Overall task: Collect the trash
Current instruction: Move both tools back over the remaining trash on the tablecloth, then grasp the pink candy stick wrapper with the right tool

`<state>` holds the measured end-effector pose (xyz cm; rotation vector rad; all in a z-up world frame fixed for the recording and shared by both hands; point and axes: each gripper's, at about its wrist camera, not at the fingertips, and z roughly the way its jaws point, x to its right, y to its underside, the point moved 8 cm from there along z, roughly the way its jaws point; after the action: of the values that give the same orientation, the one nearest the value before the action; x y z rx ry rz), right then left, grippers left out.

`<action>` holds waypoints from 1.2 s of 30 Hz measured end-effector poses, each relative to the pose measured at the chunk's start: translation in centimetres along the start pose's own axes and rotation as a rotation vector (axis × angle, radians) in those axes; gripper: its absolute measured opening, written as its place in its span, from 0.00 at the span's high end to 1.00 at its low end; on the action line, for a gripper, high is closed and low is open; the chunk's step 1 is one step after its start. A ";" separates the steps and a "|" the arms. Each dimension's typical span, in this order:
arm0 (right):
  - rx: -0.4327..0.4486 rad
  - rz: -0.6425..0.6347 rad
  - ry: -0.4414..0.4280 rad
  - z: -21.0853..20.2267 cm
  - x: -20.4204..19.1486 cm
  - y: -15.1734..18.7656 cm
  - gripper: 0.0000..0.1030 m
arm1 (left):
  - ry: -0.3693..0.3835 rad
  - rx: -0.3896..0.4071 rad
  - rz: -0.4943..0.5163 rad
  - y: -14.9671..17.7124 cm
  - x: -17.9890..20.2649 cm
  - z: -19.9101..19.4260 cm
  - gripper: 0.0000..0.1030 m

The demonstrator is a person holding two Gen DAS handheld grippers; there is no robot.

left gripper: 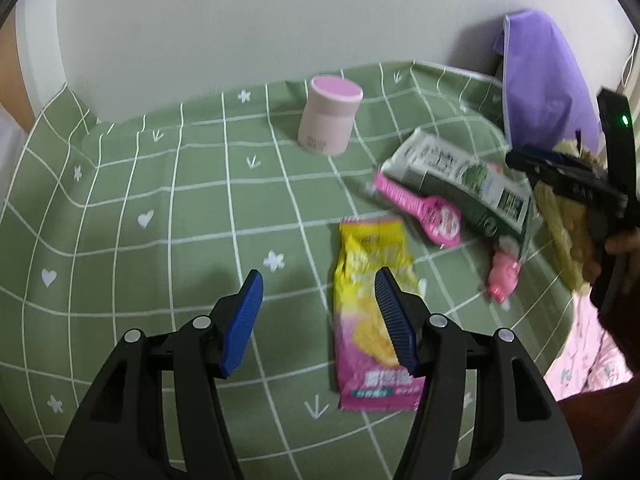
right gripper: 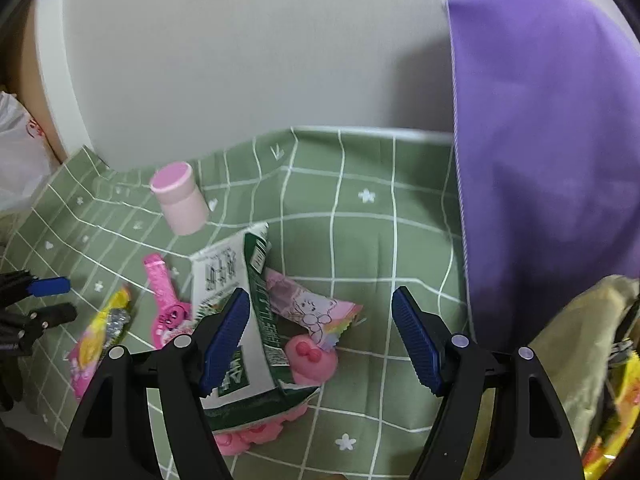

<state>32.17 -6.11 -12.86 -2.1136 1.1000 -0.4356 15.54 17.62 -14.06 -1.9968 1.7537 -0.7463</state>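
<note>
A yellow-and-pink snack wrapper point(left gripper: 372, 280) lies flat on the green checked cloth point(left gripper: 160, 200). My left gripper point(left gripper: 320, 312) hovers open above the wrapper's left edge, its pads not touching it. A torn green-and-white carton point(right gripper: 220, 272) lies over a pink bear-print wrapper point(right gripper: 316, 312) and a pink pig toy point(right gripper: 312, 360). My right gripper point(right gripper: 320, 332) stands open above them, with nothing pressed between its pads. In the left wrist view the carton point(left gripper: 460, 184) and the right gripper point(left gripper: 536, 166) are at the right. The left gripper point(right gripper: 56, 300) shows at the right wrist view's left edge.
A pink lidded jar point(left gripper: 330, 120) stands upright near the wall. A pink comb point(left gripper: 424, 208) lies beside the carton. A purple bag point(right gripper: 540, 140) leans at the right, with a tan bag point(right gripper: 580, 340) holding yellow wrappers below it. A white plastic bag point(right gripper: 20, 152) sits far left.
</note>
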 end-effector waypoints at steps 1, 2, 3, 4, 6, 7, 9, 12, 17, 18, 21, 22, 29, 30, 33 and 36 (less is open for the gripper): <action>-0.008 0.005 0.010 0.4 0.2 0.2 0.36 | -0.004 -0.005 0.005 0.3 0.0 0.1 0.46; -0.014 0.016 0.014 0.8 0.4 0.3 0.40 | -0.004 -0.011 0.009 0.5 0.1 0.1 0.46; -0.015 0.030 0.007 1.2 0.5 0.3 0.42 | -0.004 -0.014 0.012 0.6 0.2 0.2 0.46; -0.016 0.049 -0.005 1.3 0.7 0.3 0.43 | -0.004 -0.016 0.015 0.8 0.3 0.3 0.46; -0.013 0.074 -0.021 1.6 1.1 0.0 0.44 | 0.004 -0.018 0.023 0.9 0.6 0.4 0.46; -0.019 0.065 -0.016 1.9 1.2 -0.1 0.47 | 0.008 -0.019 0.029 0.9 0.7 0.4 0.46; -0.035 0.038 -0.024 2.7 1.1 -0.2 0.51 | 0.012 -0.022 0.044 1.0 1.0 0.6 0.46; -0.050 0.019 -0.051 3.4 0.7 0.0 0.51 | 0.001 -0.028 0.080 0.9 1.6 1.2 0.46; -0.085 0.025 -0.097 3.5 -0.3 1.5 0.55 | -0.038 -0.016 0.099 0.4 1.2 1.4 0.46; -0.095 0.027 -0.108 3.4 -0.4 2.0 0.57 | -0.048 -0.014 0.096 0.3 1.0 1.4 0.46; -0.125 0.019 -0.133 2.7 -1.1 3.6 0.57 | -0.075 -0.008 0.084 -0.1 0.3 1.5 0.46; -0.129 0.010 -0.139 2.3 -1.3 4.2 0.57 | -0.087 -0.004 0.084 -0.3 0.0 1.5 0.46; -0.099 -0.030 -0.150 0.2 -1.2 4.0 0.58 | -0.116 0.028 0.036 -1.7 -1.7 0.7 0.46; -0.083 -0.038 -0.141 0.1 -1.1 3.5 0.58 | -0.107 0.034 0.021 -1.8 -1.9 0.4 0.46; -0.076 -0.090 -0.132 0.7 -1.3 1.8 0.58 | -0.070 0.047 -0.011 -1.9 -2.0 -0.3 0.46; -0.111 -0.166 -0.113 3.0 -2.1 1.3 0.59 | -0.032 0.047 -0.041 -1.6 -1.9 -0.8 0.46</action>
<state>31.96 -3.63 -15.85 -2.3081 0.9069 -0.3340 16.16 19.84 -12.72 -2.0082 1.6665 -0.7582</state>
